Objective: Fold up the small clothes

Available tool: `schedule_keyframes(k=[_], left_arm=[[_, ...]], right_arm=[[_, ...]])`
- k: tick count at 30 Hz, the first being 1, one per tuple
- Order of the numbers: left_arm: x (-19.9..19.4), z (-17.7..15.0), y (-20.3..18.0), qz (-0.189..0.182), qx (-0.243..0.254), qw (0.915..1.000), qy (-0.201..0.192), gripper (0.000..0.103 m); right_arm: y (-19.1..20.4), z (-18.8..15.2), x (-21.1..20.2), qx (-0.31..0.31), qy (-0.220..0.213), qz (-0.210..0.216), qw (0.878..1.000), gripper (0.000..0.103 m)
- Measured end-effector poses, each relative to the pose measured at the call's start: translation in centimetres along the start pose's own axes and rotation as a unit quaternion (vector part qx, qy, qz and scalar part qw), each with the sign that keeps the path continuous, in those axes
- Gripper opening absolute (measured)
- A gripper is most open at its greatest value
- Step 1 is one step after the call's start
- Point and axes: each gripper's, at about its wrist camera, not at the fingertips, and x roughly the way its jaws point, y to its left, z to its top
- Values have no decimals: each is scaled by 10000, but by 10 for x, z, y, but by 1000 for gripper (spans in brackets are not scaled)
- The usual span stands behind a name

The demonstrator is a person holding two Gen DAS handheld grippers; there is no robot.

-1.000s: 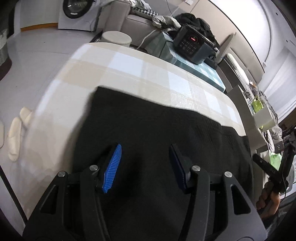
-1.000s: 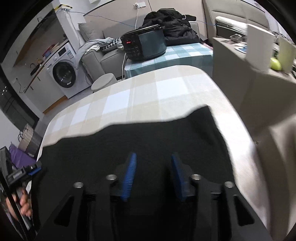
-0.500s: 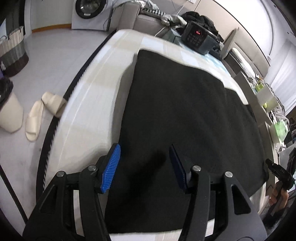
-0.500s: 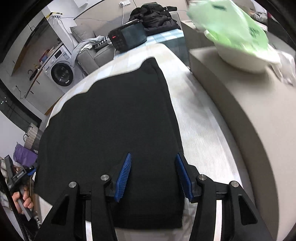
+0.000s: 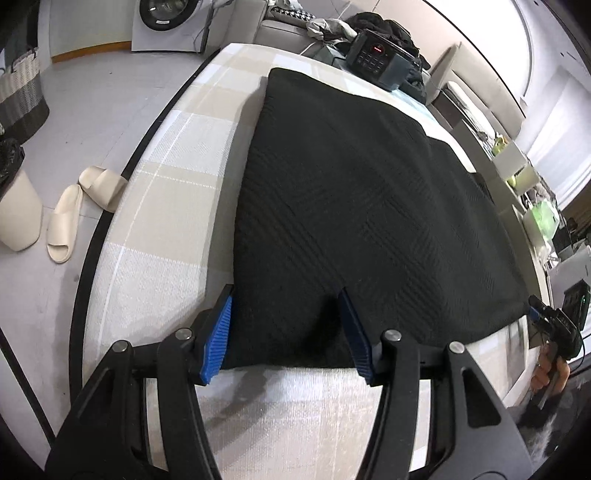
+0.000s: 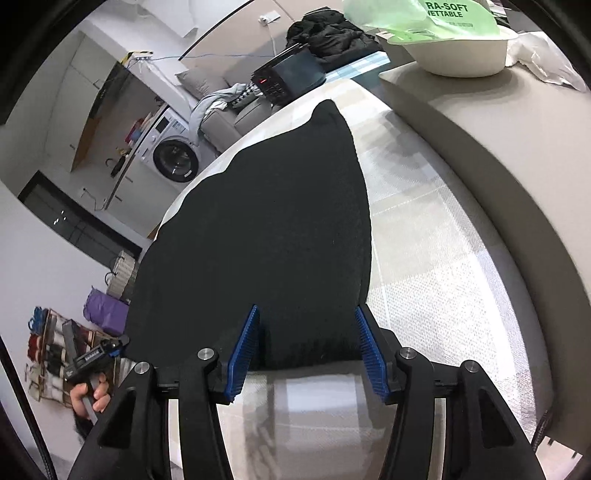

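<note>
Left wrist view looks down over a black garment [image 5: 354, 206] spread flat on a surface covered in a beige and white checked cloth [image 5: 162, 192]. The garment fills the middle of the frame, its near edge running across just above the bottom third. The left gripper [image 5: 286, 334] sits at the garment's near left corner, its blue-padded jaws parted about halfway, one on each side of the corner; the pads do not press on the fabric, so nothing is held. At the lower right edge of this frame a hand [image 5: 550, 373] grips the handle of the other tool.

On the floor at the left lie a pair of pale slippers [image 5: 79, 210], and a washing machine [image 5: 166, 18] stands at the top left. A black appliance with a red display [image 5: 376, 61] sits beyond the far edge of the garment.

From the right wrist view, the right gripper [image 6: 308, 350] is at the garment's [image 6: 266, 236] near right corner. Its jaws are opening, roughly half apart, with the corner of the fabric lying between them and not pinched. A white bowl [image 6: 465, 51] with a green packet on it rests on a grey ledge at the upper right. The left hand [image 6: 90, 398] shows at the lower left, holding its tool.
</note>
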Motion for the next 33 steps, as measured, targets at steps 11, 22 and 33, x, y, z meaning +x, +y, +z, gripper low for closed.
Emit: schedule_keyframes(k=[11, 22, 33], left_arm=[[-13, -11, -9, -70, 154, 9998, 83, 51], [-49, -24, -26, 227, 459, 9974, -512, 51], [13, -26, -139, -418, 1497, 9876, -238, 83]], right_arm=[[1, 2, 0, -487, -270, -480, 9973, 14], [47, 2, -22, -1050, -919, -1310, 9815, 32], [142, -28, 28, -2231, -677, -950, 9678, 76]])
